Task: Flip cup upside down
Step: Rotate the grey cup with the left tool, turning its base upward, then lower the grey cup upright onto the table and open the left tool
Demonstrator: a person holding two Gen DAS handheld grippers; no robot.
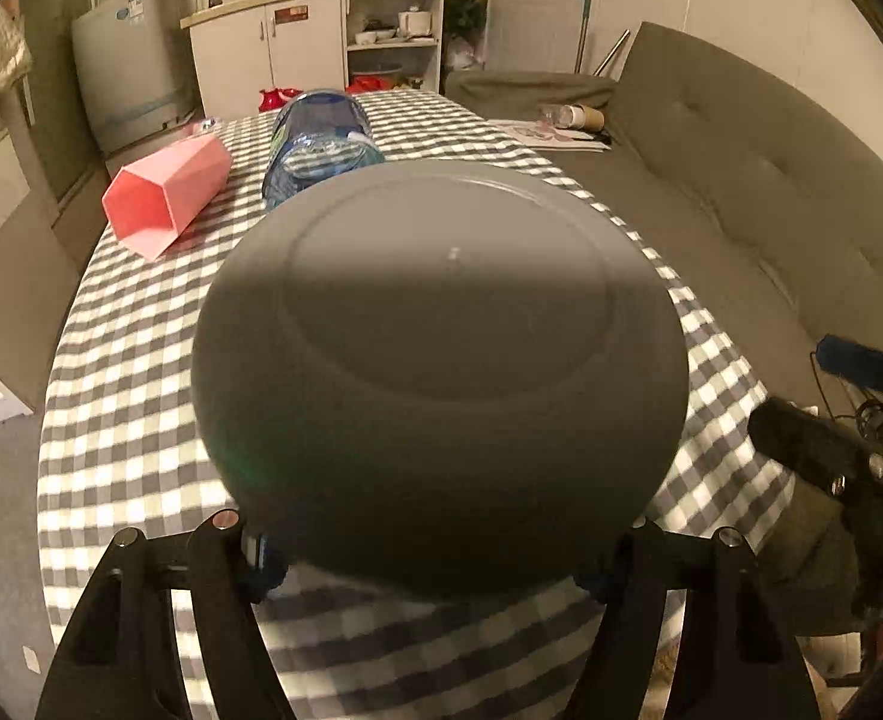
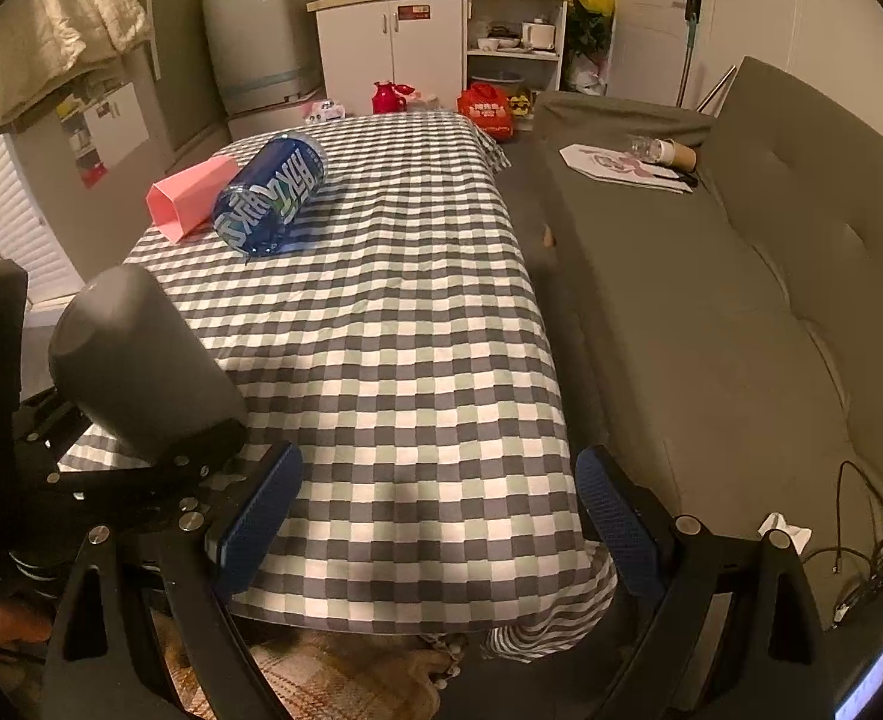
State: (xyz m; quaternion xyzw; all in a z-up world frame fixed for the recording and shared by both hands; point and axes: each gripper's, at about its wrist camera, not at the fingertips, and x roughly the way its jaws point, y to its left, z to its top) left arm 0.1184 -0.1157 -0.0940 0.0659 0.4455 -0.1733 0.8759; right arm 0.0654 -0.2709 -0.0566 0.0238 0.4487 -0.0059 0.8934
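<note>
grey cup (image 1: 441, 360) in left gripper (image 1: 435, 564)

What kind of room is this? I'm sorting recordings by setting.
Likely a small home living room with kitchenette: a grey sofa, a checked-cloth table, and a white cupboard with a sink tap.

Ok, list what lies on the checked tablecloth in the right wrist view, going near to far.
Grey cup gripped in the left gripper, base end tilted up and away → blue labelled bottle lying on its side → pink hexagonal cup lying on its side, partly behind the bottle.
</note>
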